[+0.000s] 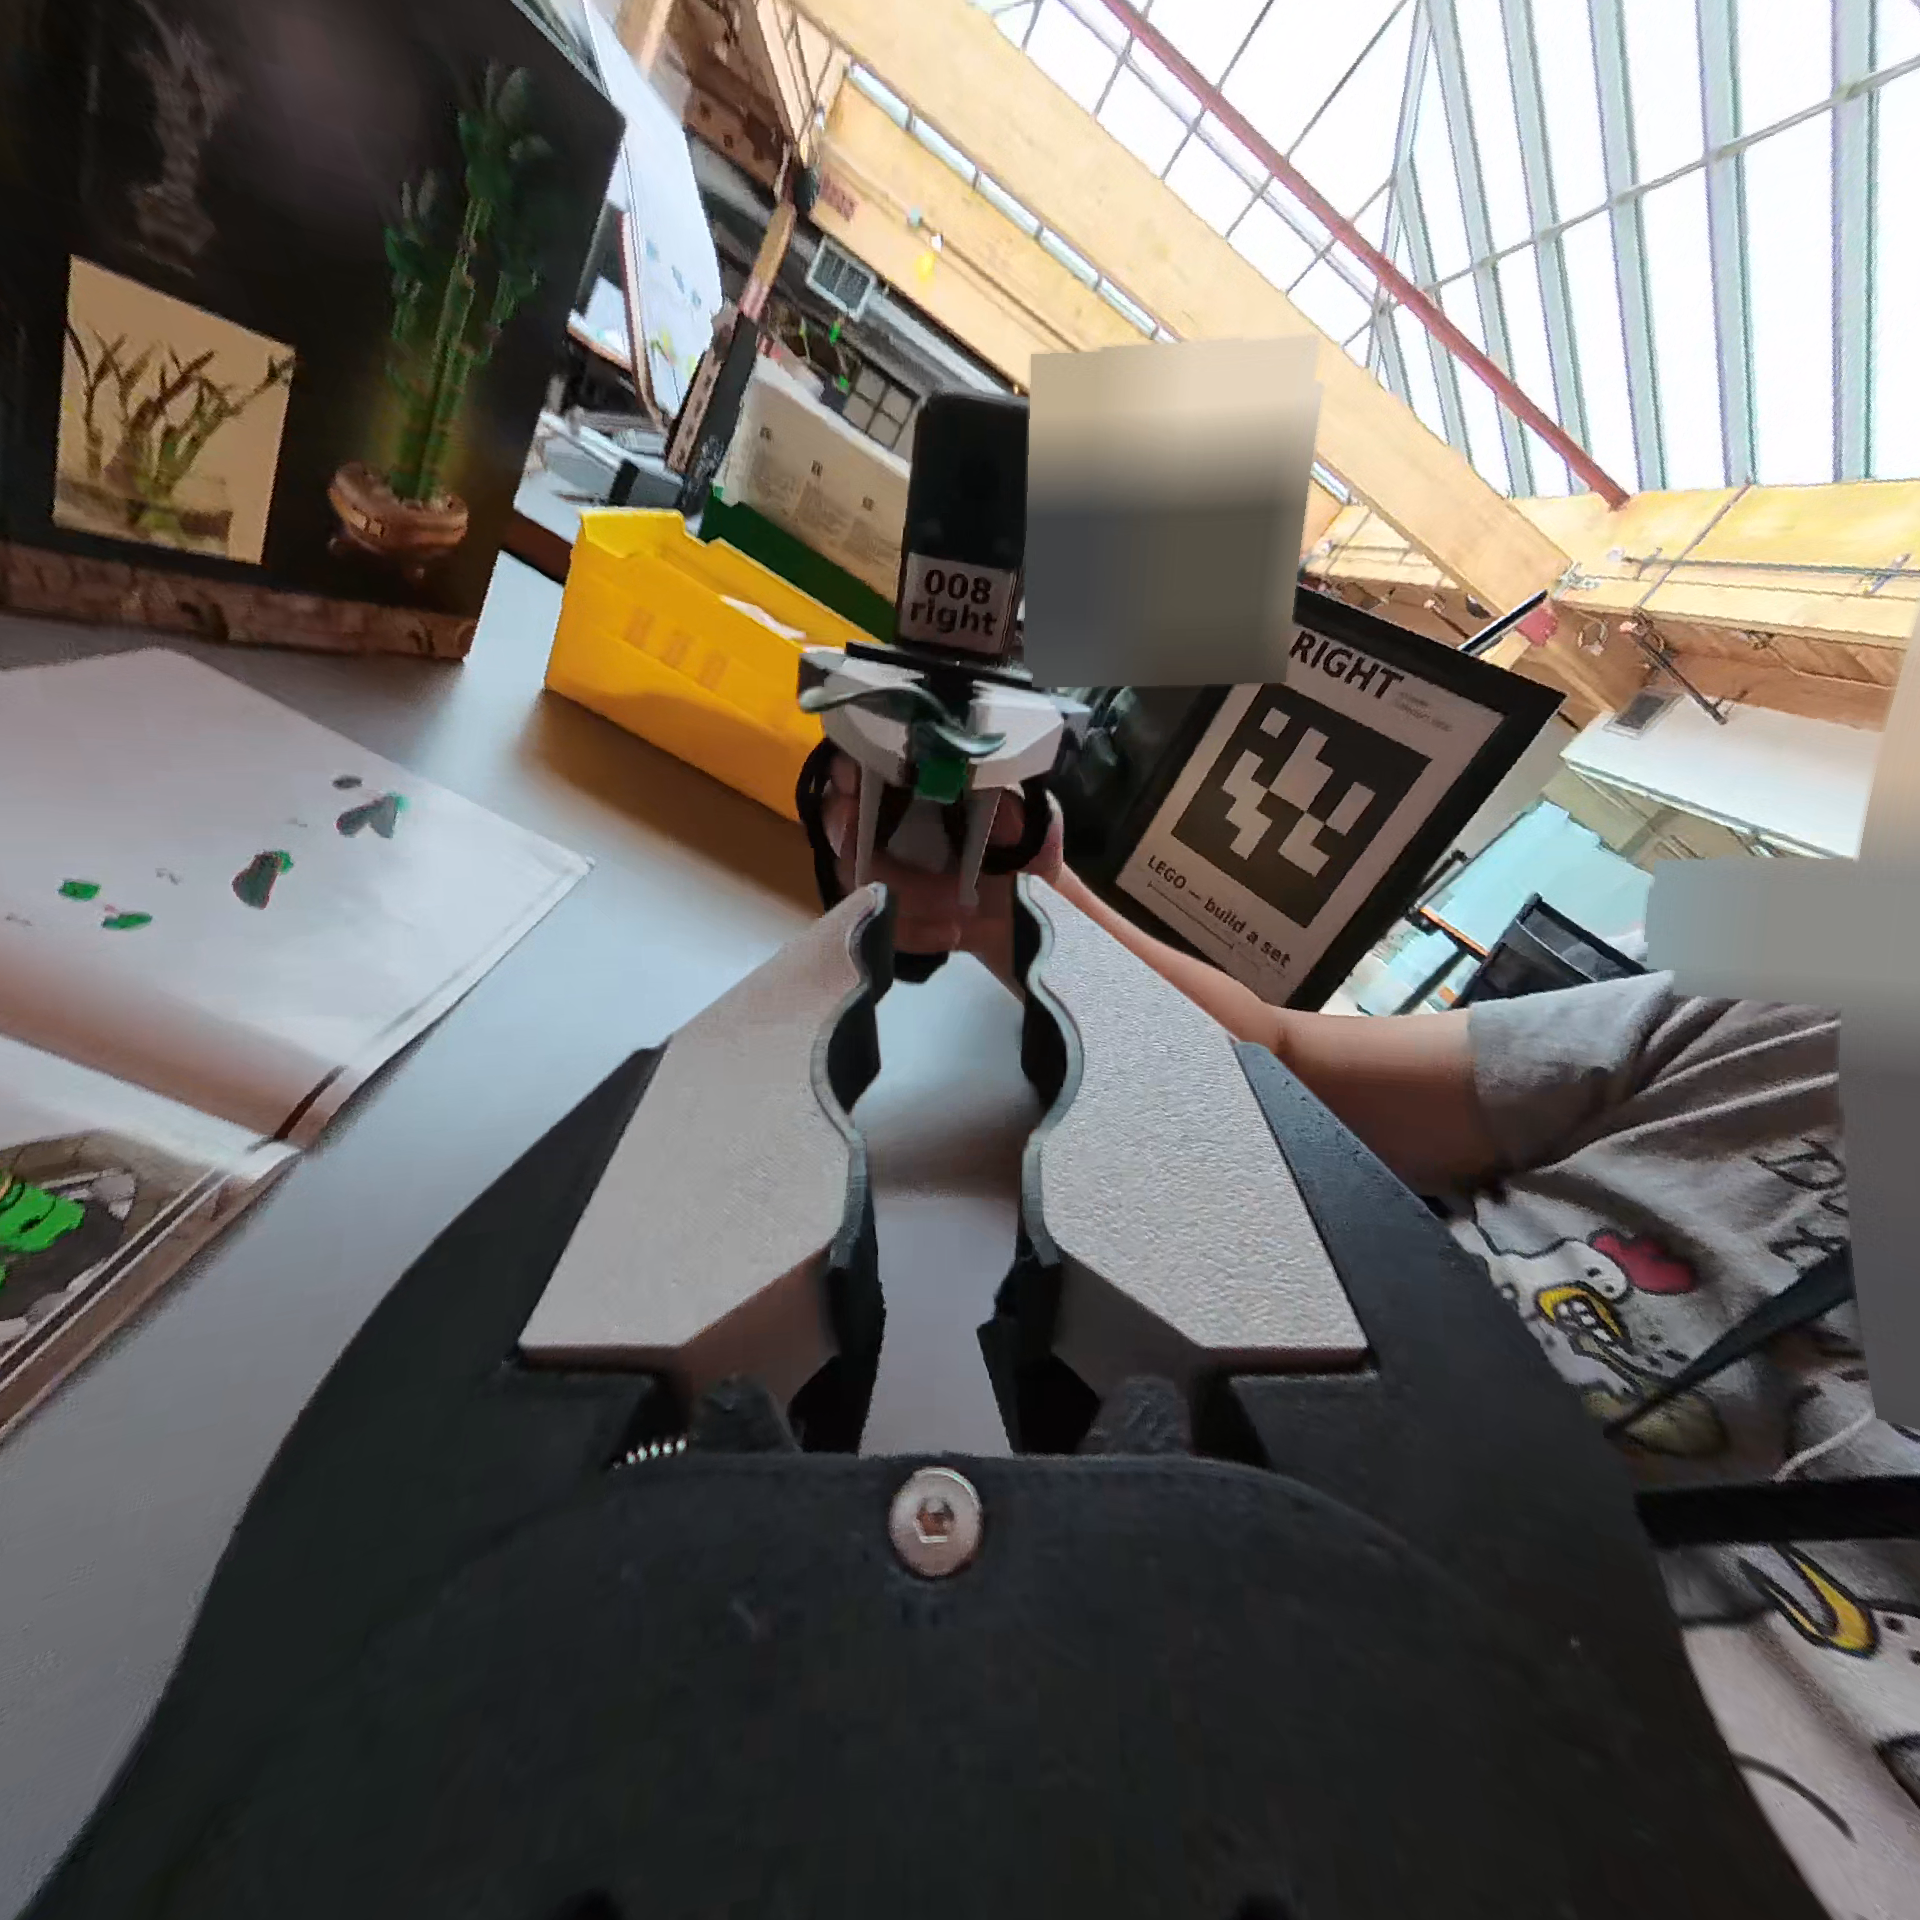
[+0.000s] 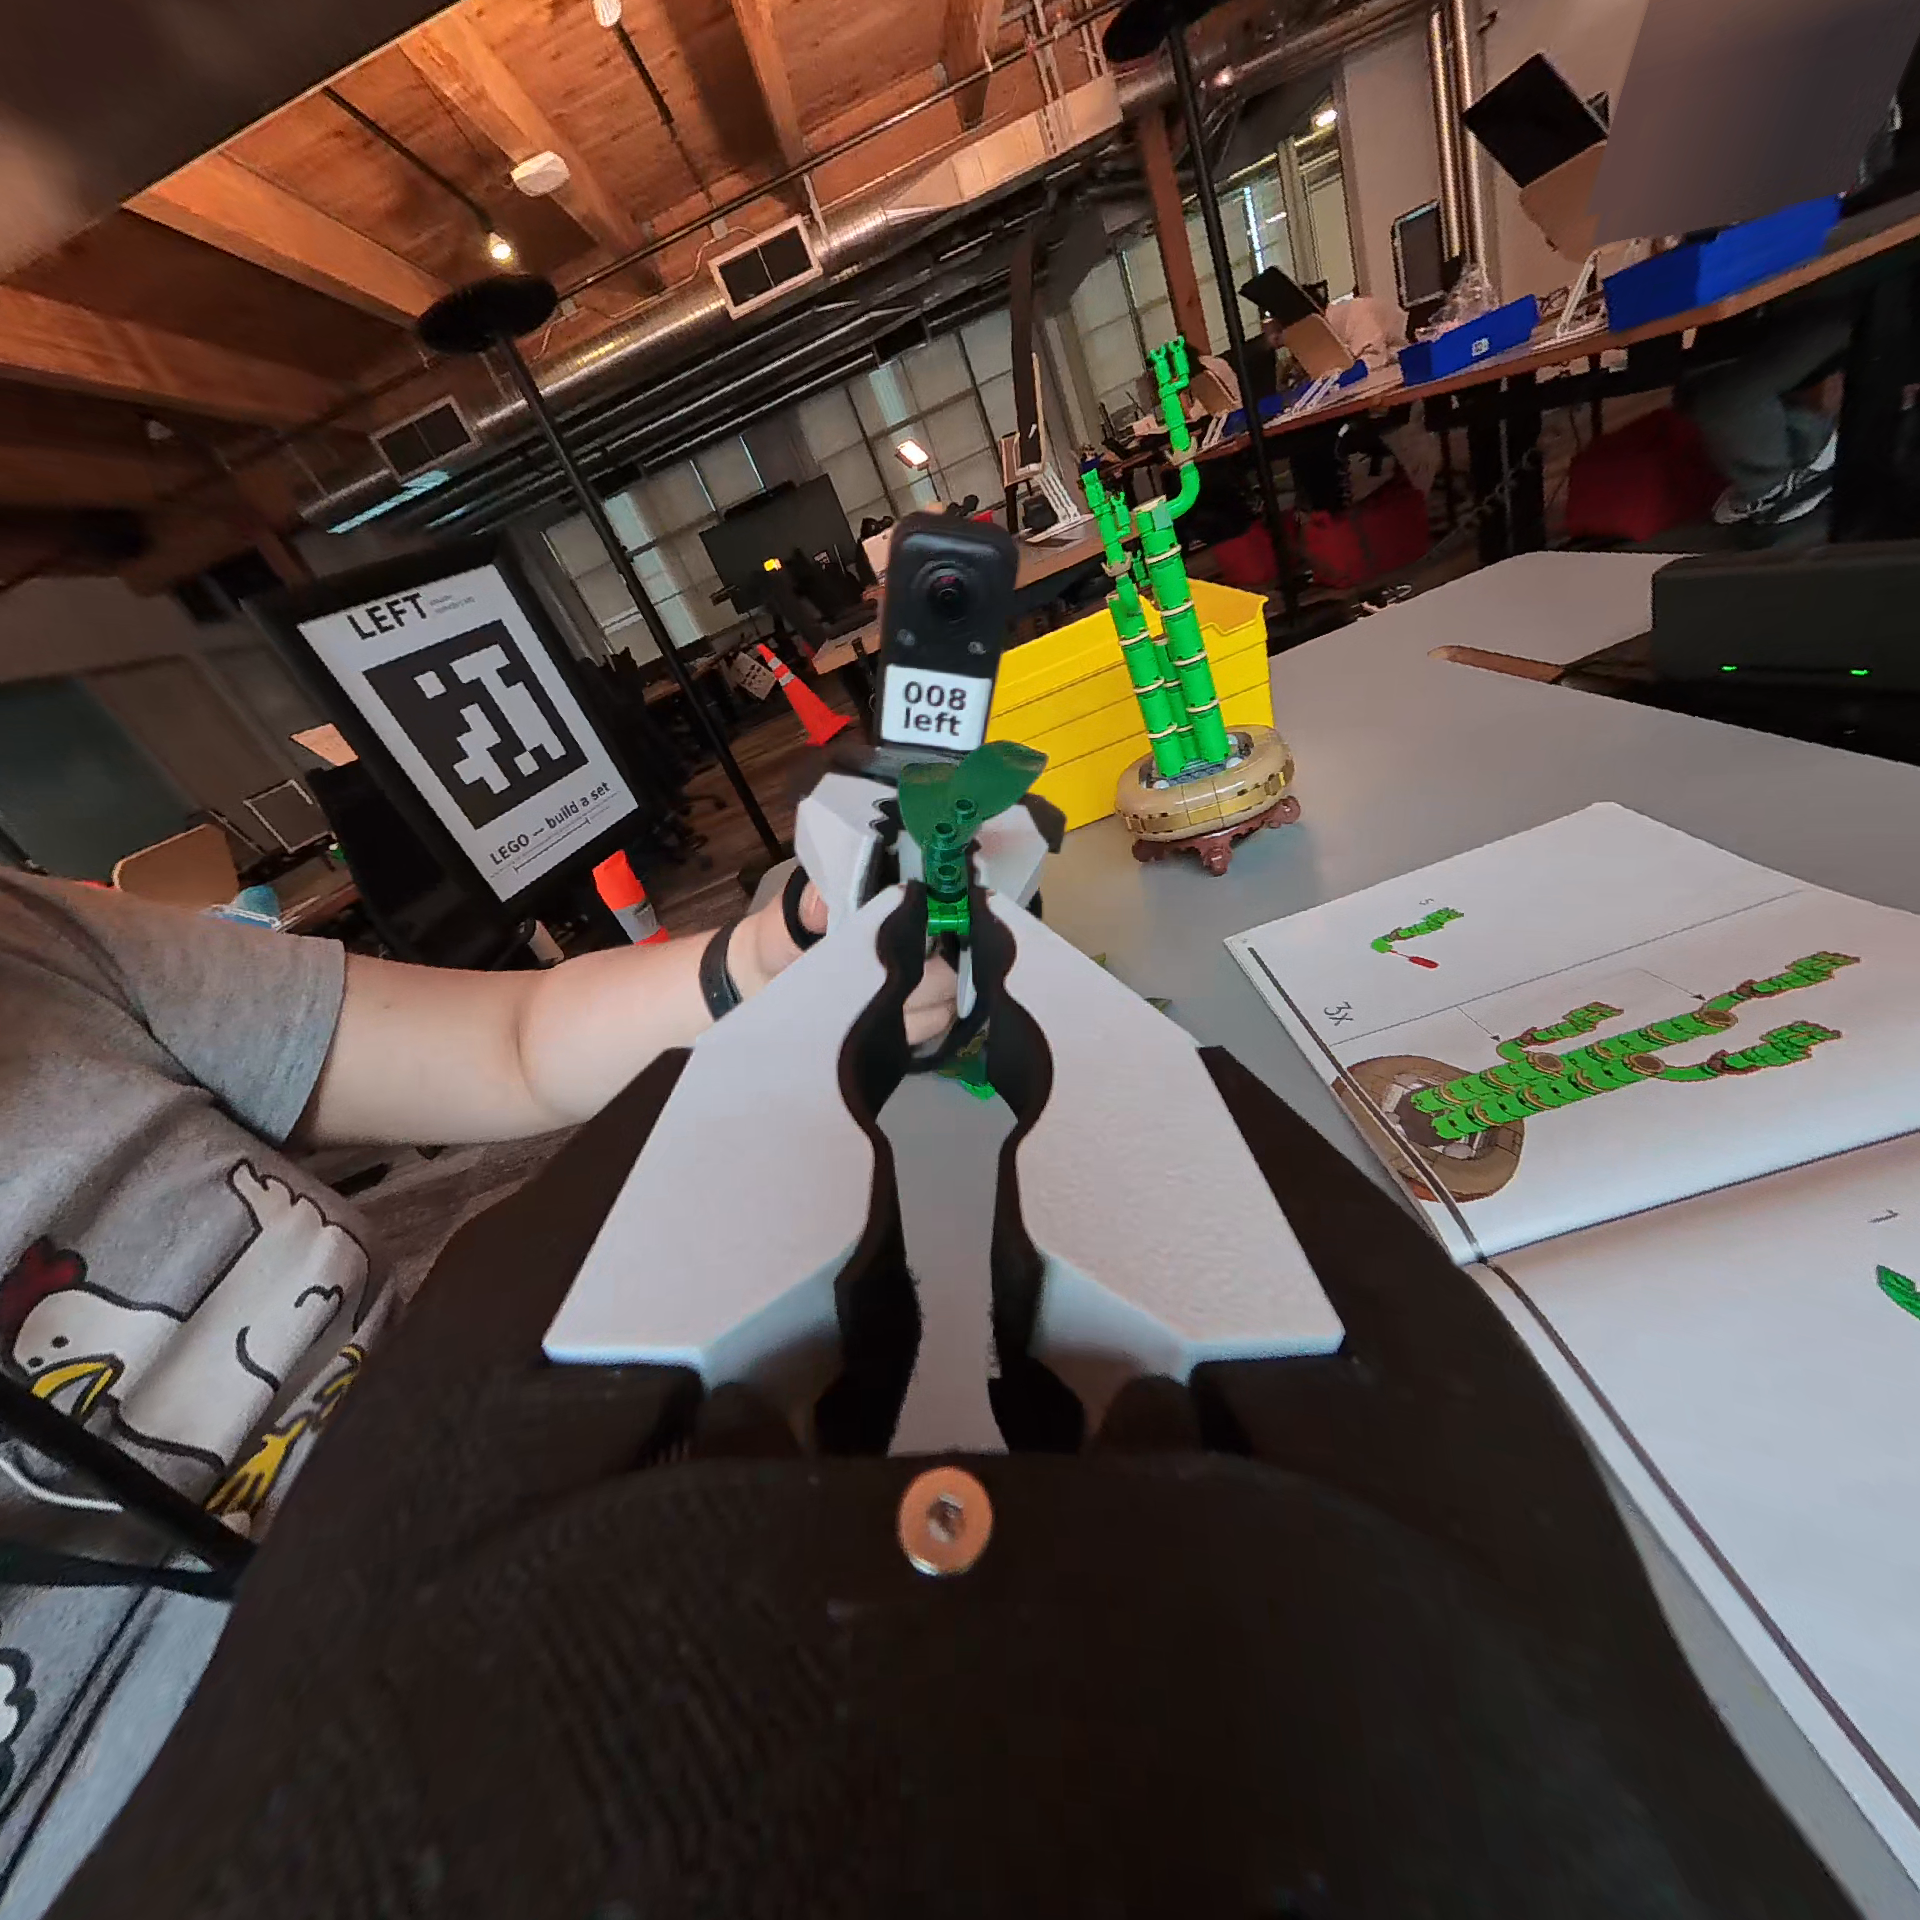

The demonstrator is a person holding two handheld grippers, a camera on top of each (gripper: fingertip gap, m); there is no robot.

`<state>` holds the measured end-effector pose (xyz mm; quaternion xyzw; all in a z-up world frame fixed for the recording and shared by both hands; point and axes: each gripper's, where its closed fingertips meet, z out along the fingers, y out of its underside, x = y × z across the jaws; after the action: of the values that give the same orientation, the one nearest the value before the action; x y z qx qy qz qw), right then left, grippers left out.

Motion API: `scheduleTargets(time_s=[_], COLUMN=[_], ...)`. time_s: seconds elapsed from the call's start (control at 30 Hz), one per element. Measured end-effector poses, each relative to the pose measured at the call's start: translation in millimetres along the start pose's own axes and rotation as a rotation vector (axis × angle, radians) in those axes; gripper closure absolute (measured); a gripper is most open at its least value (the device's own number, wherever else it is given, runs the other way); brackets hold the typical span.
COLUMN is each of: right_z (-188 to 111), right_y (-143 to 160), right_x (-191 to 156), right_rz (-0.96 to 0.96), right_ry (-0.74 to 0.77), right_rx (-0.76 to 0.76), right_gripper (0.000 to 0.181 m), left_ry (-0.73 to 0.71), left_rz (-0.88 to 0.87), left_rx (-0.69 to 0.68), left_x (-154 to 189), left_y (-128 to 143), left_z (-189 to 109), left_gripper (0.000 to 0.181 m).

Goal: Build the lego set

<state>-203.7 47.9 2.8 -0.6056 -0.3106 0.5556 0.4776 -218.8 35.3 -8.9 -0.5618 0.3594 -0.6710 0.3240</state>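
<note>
Right gripper (image 2: pixel 943 925) fingers clamp leaf stem (image 2: pixel 951 862) upright, leaves topmost; left gripper (image 1: pixel 945 914) fingers apart.

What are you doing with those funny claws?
A person is building a Lego bamboo plant, holding a gripper in each hand. The right gripper pinches a small green leaf piece up in the air. The left gripper faces it, open and holding nothing. The bamboo model stands on the table in its tan pot, with no leaves on it yet. The instruction book lies open beside it.
</note>
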Motion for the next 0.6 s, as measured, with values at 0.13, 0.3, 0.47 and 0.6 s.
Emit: scheduleTargets(time_s=[0.13, 0.3, 0.47, 0.6], right_z=[6.8, 12.9, 14.7, 14.0], right_y=[0.2, 4.0, 1.8, 0.4], right_x=[-5.1, -7.6, -11.4, -17.5], right_rz=[0.015, 0.023, 0.059, 0.069], right_ry=[-0.013, -0.022, -0.057, -0.115], right_rx=[0.015, 0.009, 0.040, 0.056], right_gripper=[0.176, 0.176, 0.176, 0.176], left_ry=[-0.052, -0.097, -0.107, -0.077], left_rz=[0.066, 0.172, 0.213, 0.209], left_rx=[0.079, 0.092, 0.119, 0.128], left_x=[2.9, 5.8, 9.7, 14.2], left_y=[-8.9, -11.0, -13.0, -13.8], left_z=[2.9, 4.2, 4.8, 4.8], left_gripper=[0.160, 0.163, 0.173, 0.176])
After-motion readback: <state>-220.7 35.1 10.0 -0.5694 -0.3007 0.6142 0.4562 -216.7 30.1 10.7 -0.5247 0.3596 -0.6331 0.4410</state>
